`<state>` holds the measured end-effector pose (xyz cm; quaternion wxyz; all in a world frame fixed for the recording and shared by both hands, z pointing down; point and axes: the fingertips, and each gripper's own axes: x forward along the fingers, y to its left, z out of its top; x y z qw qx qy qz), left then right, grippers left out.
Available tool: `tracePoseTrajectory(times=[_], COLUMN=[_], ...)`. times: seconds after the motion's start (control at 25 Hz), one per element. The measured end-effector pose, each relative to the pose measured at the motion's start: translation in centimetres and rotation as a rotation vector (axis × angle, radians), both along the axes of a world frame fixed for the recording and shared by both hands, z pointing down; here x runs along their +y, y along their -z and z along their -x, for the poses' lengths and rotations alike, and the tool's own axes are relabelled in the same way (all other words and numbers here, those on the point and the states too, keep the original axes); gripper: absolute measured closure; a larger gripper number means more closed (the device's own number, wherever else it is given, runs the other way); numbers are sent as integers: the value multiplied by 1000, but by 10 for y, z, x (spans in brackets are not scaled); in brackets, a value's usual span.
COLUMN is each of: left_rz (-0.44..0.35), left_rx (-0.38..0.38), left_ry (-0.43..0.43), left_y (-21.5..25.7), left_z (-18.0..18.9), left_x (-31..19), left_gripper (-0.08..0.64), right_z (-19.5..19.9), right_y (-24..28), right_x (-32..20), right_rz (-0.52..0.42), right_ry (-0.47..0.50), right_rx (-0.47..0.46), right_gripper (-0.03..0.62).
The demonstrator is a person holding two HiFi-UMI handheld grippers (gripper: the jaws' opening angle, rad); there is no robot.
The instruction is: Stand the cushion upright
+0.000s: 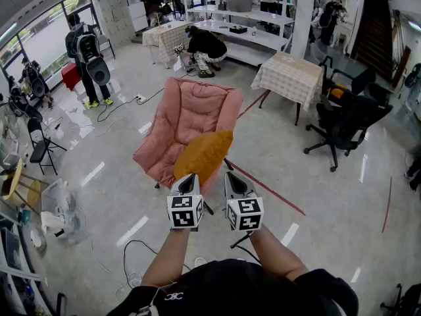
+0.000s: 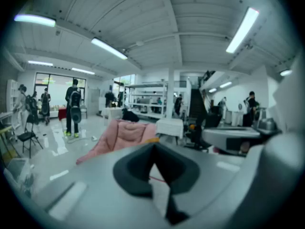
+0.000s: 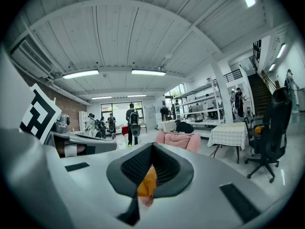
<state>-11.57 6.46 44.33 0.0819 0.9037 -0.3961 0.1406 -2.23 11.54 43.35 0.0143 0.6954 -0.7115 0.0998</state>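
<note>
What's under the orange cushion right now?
The cushion lies flat on the pink chair. The part of the seat beneath it is covered, so anything there cannot be seen.

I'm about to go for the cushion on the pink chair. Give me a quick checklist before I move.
1. Cushion upright: not ok. It lies slanted over the front of the pink chair.
2. Left gripper open for a grasp: not ok. Its jaws are together with nothing held.
3. Right gripper open: not ok. Its jaws are together, and the cushion shows only beyond them.
4. Grippers at the cushion: cannot tell whether the tips touch its near edge.
5. Chair back free to prop the cushion: ok. Nothing rests on it.
</note>
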Motion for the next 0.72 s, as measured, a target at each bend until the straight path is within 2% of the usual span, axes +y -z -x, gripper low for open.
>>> tracePoseTrajectory(times=[0.32, 0.56, 0.72], left_rz=[0, 9, 15], left_rx=[-9, -18, -23], left_ry=[3, 10, 12], left_y=[-2, -4, -10], left_z=[-8, -12, -16], left_x=[12, 18, 17], left_gripper=[563, 563, 563], right_z=[-1, -10, -16], right_y=[0, -4, -9], right_x=[9, 14, 12], right_rz=[-3, 11, 19], right_ry=[26, 14, 9], right_rx=[6, -42, -39], right_gripper=[595, 595, 595])
